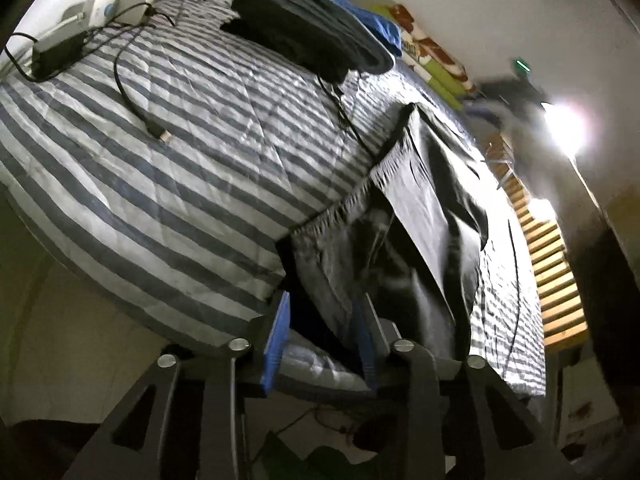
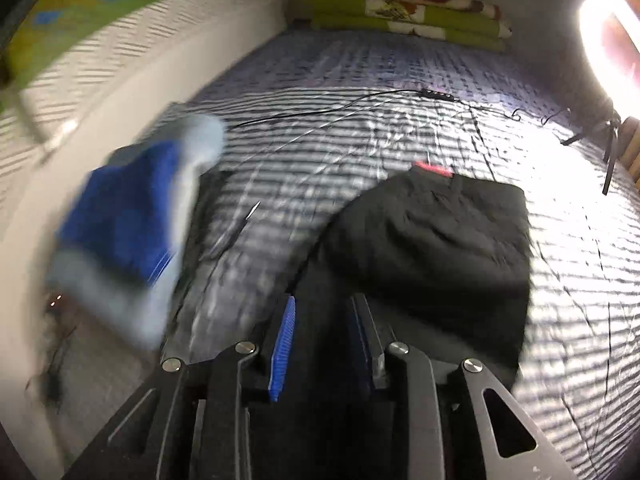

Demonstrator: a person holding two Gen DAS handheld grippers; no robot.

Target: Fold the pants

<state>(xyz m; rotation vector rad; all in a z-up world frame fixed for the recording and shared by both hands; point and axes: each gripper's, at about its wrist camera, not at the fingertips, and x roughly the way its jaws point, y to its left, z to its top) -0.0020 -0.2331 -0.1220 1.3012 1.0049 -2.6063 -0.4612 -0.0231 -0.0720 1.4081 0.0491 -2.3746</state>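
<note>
Both fisheye views: dim room, black vignette at the corners, straight lines bowed near the edges. Single harsh white lamp (image 1: pixel 564 128) (image 2: pixel 612 40) at right, blown out with a halo. Glare sheens the grey-and-white striped quilted bedspread (image 1: pixel 180 152) (image 2: pixel 400 140). Right view heavily motion-smeared, worst on the blue-and-pale blurred shape (image 2: pixel 128 224) at left. Black folded trousers (image 1: pixel 432 208) (image 2: pixel 432 232) show little detail.

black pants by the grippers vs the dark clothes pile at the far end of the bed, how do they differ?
The black pants lie alone, loosely spread near the bed's edge, gathered waistband showing. The dark clothes pile is several folded pieces stacked, with blue fabric in it. The pants sit right by the left gripper; the pile is well beyond it. Both are dark fabric resting on the striped quilt.
</note>
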